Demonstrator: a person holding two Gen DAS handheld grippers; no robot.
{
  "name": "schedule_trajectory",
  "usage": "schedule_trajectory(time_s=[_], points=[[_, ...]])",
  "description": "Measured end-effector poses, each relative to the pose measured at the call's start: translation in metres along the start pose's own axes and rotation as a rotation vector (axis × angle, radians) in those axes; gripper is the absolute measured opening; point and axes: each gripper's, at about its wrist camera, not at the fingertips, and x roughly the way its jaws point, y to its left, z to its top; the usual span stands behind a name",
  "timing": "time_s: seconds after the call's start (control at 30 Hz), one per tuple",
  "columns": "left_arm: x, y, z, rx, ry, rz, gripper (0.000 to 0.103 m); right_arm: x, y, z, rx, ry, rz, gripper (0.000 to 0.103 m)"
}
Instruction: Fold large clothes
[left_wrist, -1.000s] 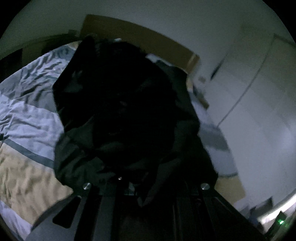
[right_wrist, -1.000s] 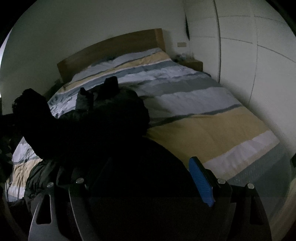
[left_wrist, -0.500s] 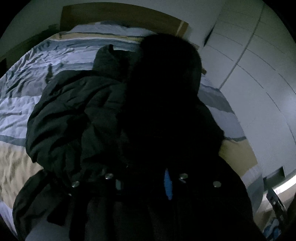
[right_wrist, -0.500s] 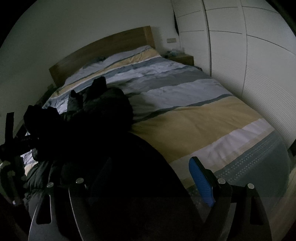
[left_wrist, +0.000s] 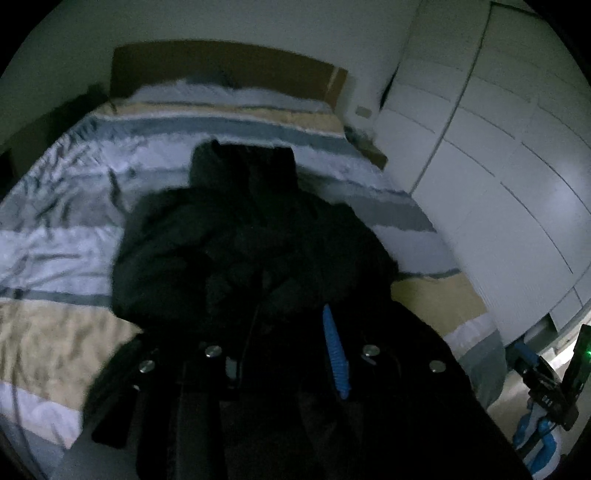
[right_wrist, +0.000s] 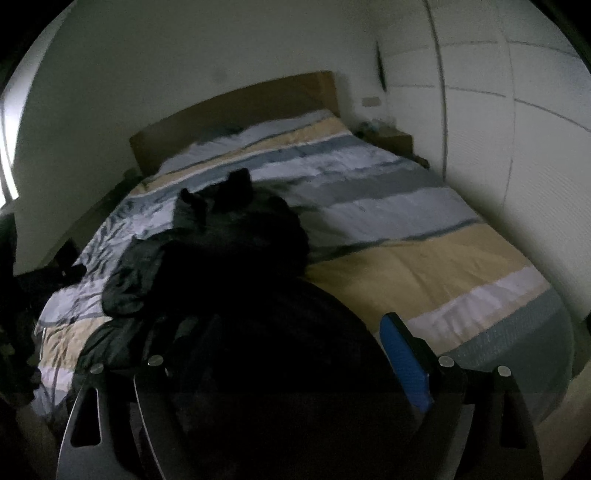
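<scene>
A big black jacket (left_wrist: 229, 240) lies crumpled on the striped bed (left_wrist: 55, 240), hood end toward the headboard. My left gripper (left_wrist: 284, 321) hovers over the jacket's near part. Its jaws stand partly apart, its blue pad (left_wrist: 334, 354) shows bare, and nothing is pinched. In the right wrist view the jacket (right_wrist: 236, 236) spreads from the bed's left side down between the fingers of my right gripper (right_wrist: 299, 325). Those jaws are wide and opening a little more. Dark cloth lies between them, but the blue pad (right_wrist: 402, 358) is uncovered. In this dim light the left fingers are hard to make out.
White wardrobe doors (left_wrist: 498, 166) run close along the bed's right side. A wooden headboard (right_wrist: 236, 114) and a small nightstand (right_wrist: 391, 138) stand at the far end. A dark device with a green light (left_wrist: 585, 352) sits low at the right, over the floor. Bare duvet (right_wrist: 406, 251) spreads right of the jacket.
The left gripper opened and let go of the black cloth it held up before the camera. The jacket now lies on the bed, and that gripper has drawn back. The right gripper rose slightly.
</scene>
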Motion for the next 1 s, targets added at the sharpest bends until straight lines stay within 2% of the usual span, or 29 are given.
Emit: schedule_trajectory(time_s=[0.23,0.33,0.43,0.57,0.77,0.93,0.97,1.0], points=[[-0.081,0.007,0.029,-0.006,-0.083,0.105,0.034,-0.018,0.039,0.015,-0.086,-0.036,0.079,0.087],[-0.099,0.009,0.037,-0.006,-0.099,0.145,0.034,-0.024,0.055,0.023,-0.122,-0.053,0.102,0.087],[-0.101,0.017,0.041,-0.027,-0.099,0.148,0.034,-0.022,0.069,0.033,-0.154,-0.063,0.117,0.087],[-0.072,0.033,0.040,-0.050,-0.065,0.157,0.034,0.002,0.091,0.047,-0.202,-0.054,0.120,0.087],[0.015,0.067,0.030,-0.089,0.002,0.194,0.034,0.065,0.127,0.064,-0.260,-0.021,0.131,0.087],[0.075,0.093,0.030,-0.114,0.007,0.230,0.034,0.124,0.154,0.073,-0.306,0.002,0.147,0.087],[0.088,0.097,0.031,-0.111,0.005,0.246,0.034,0.124,0.154,0.073,-0.306,0.002,0.147,0.087],[0.101,0.101,0.032,-0.109,0.001,0.255,0.034,0.145,0.161,0.074,-0.321,0.009,0.151,0.087]])
